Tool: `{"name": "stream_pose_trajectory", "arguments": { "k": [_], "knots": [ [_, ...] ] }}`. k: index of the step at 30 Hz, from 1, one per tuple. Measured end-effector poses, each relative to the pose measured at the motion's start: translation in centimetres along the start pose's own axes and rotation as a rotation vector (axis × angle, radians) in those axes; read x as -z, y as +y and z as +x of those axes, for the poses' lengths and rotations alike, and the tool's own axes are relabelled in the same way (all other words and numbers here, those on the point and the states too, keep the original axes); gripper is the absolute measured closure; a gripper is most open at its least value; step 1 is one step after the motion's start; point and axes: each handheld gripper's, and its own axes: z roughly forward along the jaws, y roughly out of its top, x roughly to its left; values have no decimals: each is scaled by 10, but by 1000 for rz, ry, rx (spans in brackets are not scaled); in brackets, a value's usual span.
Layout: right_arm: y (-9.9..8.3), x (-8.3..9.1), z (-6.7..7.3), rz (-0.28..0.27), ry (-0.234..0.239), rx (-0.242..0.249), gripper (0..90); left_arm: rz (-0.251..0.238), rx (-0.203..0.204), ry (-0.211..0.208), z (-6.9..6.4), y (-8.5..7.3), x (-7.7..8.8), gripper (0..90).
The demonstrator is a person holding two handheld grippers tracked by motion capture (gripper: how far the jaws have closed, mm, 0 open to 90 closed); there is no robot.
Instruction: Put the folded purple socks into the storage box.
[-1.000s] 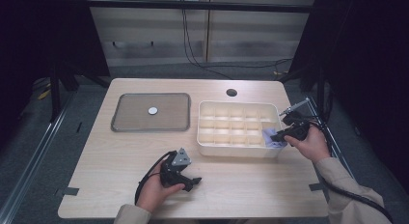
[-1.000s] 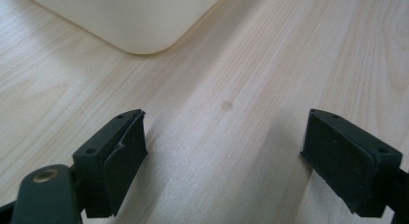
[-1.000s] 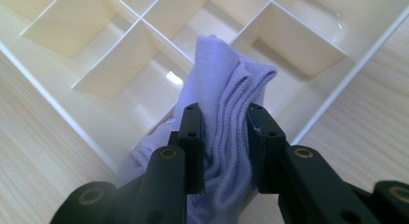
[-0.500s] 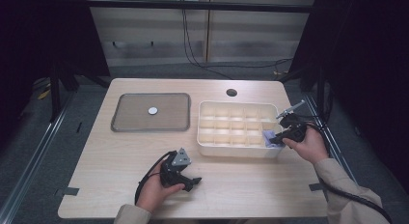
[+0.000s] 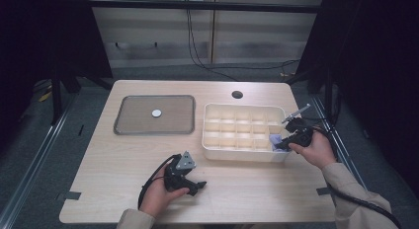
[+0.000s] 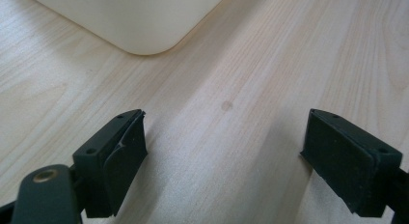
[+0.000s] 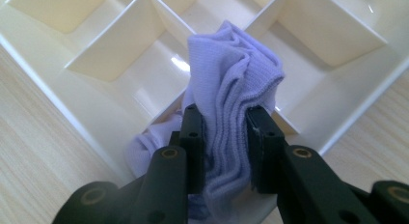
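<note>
A cream organiser tray (image 5: 216, 148) with several compartments stands right of the table's middle. My right gripper (image 5: 279, 144) is at its near right corner, shut on a bunched lavender cloth (image 5: 274, 139). In the right gripper view the cloth (image 7: 234, 79) bulges up between the two black fingers (image 7: 192, 137) over a corner compartment of the tray (image 7: 96, 64). My left gripper (image 5: 198, 184) lies low on the table near the front edge, held in a hand. Its jaws stand wide apart over bare wood, with the tray's rounded corner (image 6: 144, 35) ahead; the left gripper (image 6: 224, 151) holds nothing.
A grey flat tray (image 5: 129, 125) with a small white disc (image 5: 156, 112) in it lies at the back left. A round cable hole (image 5: 237, 95) sits near the table's far edge. Dark curtains and metal rails flank the table.
</note>
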Motion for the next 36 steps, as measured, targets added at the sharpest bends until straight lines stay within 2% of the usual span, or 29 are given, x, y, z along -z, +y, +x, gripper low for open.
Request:
{"name": "stream_pose_trajectory", "arguments": {
  "k": [24, 27, 30, 31, 36],
  "knots": [
    [3, -3, 2, 28, -9, -1, 711, 0, 1, 1, 0, 0, 0, 145],
    [3, -2, 1, 24, -8, -1, 701, 2, -1, 0, 0, 0, 0, 145],
    [5, 0, 4, 32, -30, 19, 683, 1, 1, 0, 0, 0, 0, 145],
    [6, 1, 4, 35, -31, 11, 680, -8, 12, 1, -1, 0, 0, 145],
    [8, 6, 3, 33, -32, 13, 644, -8, 11, 1, -1, 0, 0, 145]
  ]
}}
